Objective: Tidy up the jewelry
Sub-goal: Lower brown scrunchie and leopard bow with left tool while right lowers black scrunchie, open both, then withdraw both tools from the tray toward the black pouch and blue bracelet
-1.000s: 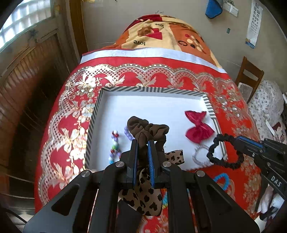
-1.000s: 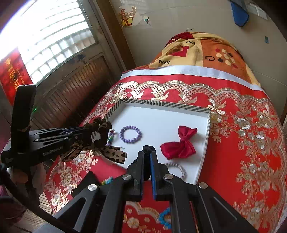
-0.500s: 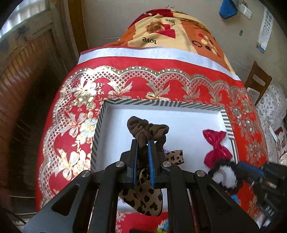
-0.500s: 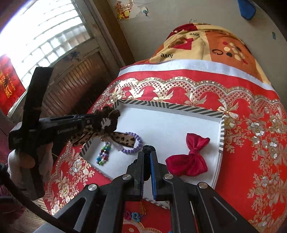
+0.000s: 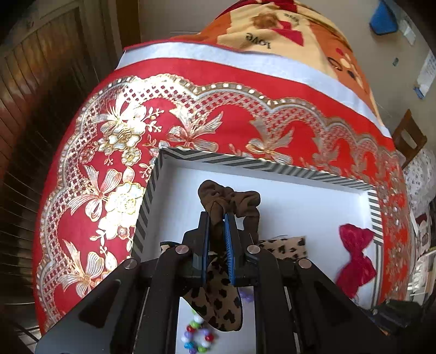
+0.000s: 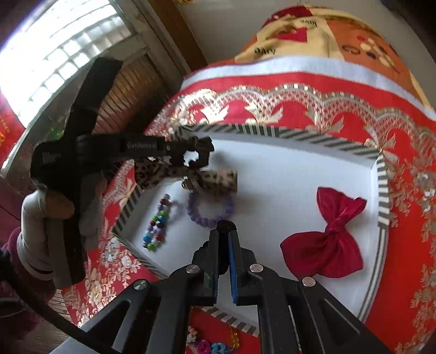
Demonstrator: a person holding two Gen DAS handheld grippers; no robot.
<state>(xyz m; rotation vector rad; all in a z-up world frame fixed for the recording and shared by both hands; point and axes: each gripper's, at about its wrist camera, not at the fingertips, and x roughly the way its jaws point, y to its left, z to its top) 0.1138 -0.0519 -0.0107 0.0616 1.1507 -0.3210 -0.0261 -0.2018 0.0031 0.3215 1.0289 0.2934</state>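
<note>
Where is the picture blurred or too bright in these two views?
Right wrist view: window overexposed, left tool and tray's far rim smeared by motion. Left wrist view: sharp, red cloth glossy, dark corners, strong fisheye bending.

Light: we see daylight through a gridded window (image 6: pixel 57 54) up-left of the tool | Walls: wood slat panelling (image 5: pixel 35 89) to its left, pale wall (image 5: pixel 174 16) ahead | Furniture: wooden chair (image 5: pixel 410 136) far right.
</note>
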